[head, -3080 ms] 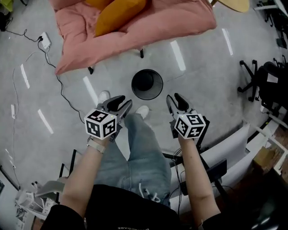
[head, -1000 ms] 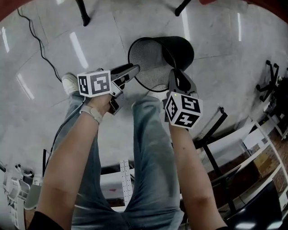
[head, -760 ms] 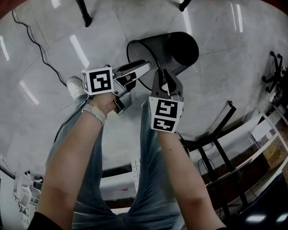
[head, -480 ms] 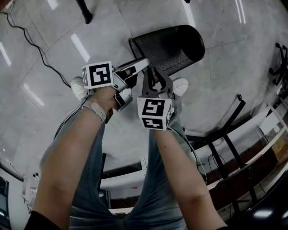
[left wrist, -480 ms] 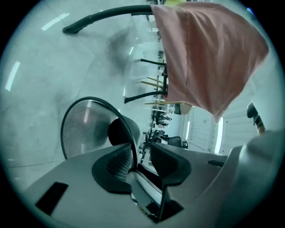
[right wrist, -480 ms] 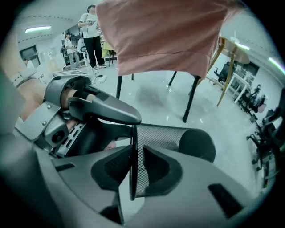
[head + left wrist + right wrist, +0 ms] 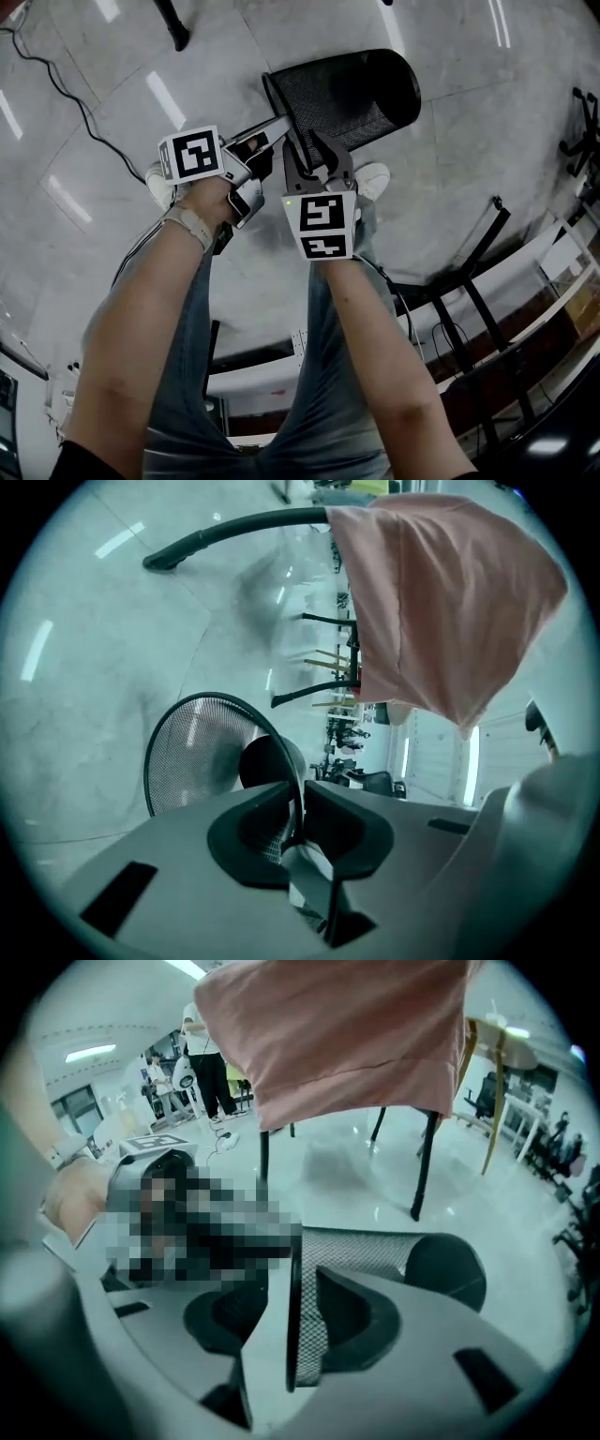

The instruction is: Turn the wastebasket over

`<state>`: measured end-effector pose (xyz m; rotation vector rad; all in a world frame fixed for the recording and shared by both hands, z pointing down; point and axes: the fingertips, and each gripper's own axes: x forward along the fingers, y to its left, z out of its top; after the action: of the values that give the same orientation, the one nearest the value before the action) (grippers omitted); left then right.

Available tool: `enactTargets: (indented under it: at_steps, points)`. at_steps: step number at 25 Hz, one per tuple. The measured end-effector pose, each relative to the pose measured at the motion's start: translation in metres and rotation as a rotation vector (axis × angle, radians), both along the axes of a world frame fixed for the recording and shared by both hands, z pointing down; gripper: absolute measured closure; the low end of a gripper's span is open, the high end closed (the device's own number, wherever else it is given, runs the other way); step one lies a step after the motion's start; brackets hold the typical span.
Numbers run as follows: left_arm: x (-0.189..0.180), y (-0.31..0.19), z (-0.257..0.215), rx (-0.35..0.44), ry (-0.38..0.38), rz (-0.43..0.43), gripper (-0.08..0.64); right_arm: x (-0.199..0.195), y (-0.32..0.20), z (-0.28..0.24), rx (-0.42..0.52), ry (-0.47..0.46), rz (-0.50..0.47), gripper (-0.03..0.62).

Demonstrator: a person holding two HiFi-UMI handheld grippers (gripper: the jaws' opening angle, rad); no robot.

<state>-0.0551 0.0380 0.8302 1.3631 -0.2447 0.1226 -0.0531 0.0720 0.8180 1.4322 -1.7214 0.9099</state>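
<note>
**Wastebasket down on its side, both grippers at its rim**

A second ago the mesh wastebasket [image 7: 361,89] leaned with its mouth facing up. Now it lies on its side on the floor [image 7: 112,141], mouth toward the grippers. The left gripper [image 7: 279,131] is closing, its pads pinching the rim wire. The right gripper [image 7: 302,147] is opening, with the rim between its spread pads. The head view hides the pads; only the gripper views show them, along with a pink cloth [image 7: 441,602] overhead.
</note>
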Motion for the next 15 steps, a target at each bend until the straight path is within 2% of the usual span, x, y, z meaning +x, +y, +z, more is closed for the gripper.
enactTargets:
  at_steps: [3,6,9,12,15]
  points:
    - [-0.005,-0.001,-0.003,0.029,-0.070,0.014,0.495,-0.006,0.004,-0.003,-0.063,-0.171,0.007,0.312]
    - [-0.008,-0.002,-0.007,0.045,-0.142,-0.011,0.401,0.016,0.006,-0.017,-0.079,-0.287,0.026,0.293]
    - [-0.008,0.002,-0.005,0.066,-0.205,0.020,0.373,0.066,0.000,-0.019,-0.091,-0.300,0.046,0.293]
    - [-0.002,0.015,-0.001,0.100,-0.298,0.057,0.374,0.147,-0.003,-0.008,-0.127,-0.266,0.126,0.288]
    - [-0.007,0.009,0.006,0.105,-0.362,-0.043,0.394,0.210,-0.017,0.020,-0.171,-0.291,0.190,0.230]
